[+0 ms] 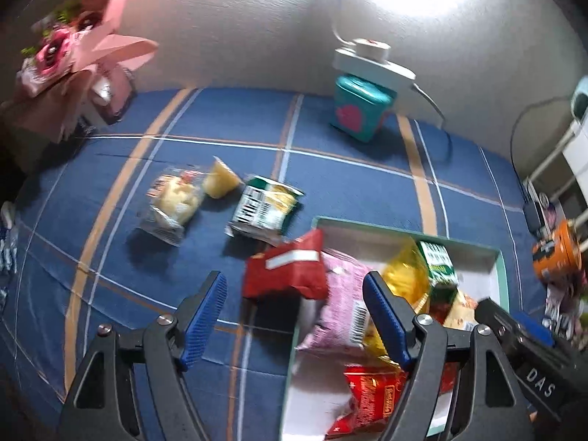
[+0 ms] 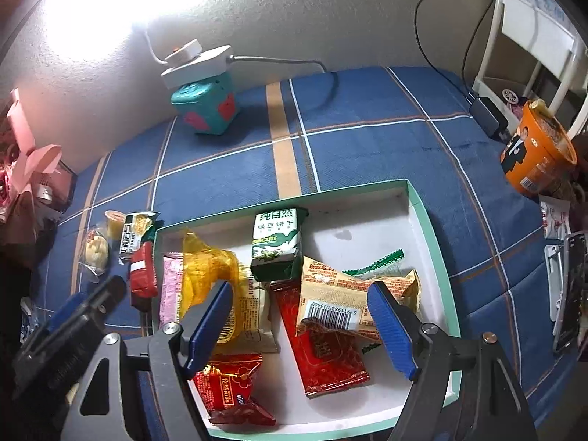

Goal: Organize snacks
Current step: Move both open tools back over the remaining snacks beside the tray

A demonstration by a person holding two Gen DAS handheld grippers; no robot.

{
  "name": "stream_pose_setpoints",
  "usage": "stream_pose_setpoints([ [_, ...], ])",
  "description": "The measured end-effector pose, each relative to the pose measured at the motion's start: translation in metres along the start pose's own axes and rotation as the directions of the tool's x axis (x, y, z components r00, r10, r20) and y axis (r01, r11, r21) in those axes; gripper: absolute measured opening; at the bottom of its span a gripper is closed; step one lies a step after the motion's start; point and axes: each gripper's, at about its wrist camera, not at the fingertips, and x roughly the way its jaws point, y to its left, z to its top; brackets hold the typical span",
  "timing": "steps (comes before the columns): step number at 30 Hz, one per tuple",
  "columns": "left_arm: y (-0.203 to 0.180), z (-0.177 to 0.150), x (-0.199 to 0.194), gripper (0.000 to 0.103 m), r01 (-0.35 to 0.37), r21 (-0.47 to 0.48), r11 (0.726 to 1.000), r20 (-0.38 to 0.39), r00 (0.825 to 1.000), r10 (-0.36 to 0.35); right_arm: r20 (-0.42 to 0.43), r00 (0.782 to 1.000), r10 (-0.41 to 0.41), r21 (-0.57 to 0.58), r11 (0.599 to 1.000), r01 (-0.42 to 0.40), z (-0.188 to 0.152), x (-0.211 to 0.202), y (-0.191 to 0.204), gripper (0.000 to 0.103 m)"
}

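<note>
Claws (image 1: 294, 316) (image 2: 299, 316) gape empty over blue plaid cloth (image 1: 330, 139) by white wall (image 1: 239, 29).

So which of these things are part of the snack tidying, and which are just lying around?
Part of the job:
- white box
- green biscuit pack
- red packet on the box edge
- loose snacks on the blue cloth

Just lying about:
- teal tin
- orange noodle cup
- pink bouquet

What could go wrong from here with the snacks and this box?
The red packet rests on the box's left rim, half outside; a nudge could tip it onto the blue cloth. Three snacks remain out: the clear-wrapped pastry, yellow jelly cup and green packet. The box's left side is already piled up.
</note>
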Motion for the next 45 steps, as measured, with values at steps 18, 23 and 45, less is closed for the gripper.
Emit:
stream_pose_setpoints([
  [18,0.029,0.003,0.004,0.103,-0.098,-0.056,0.994,0.004,0.995,0.099,0.003,1.000,-0.010,-0.064,0.998,0.010,-0.005,-0.001,0.021,0.086],
  [23,0.037,0.002,0.008,0.103,-0.121,-0.081,0.989,-0.010,0.993,0.121,-0.001,1.000,-0.005,-0.061,0.998,0.005,-0.004,0.003,0.021,0.103],
  [45,0.120,0.015,-0.012,0.103,-0.274,-0.165,0.947,0.027,0.959,0.282,0.018,1.000,0.001,-0.156,0.988,0.002,-0.016,-0.002,0.065,0.103],
])
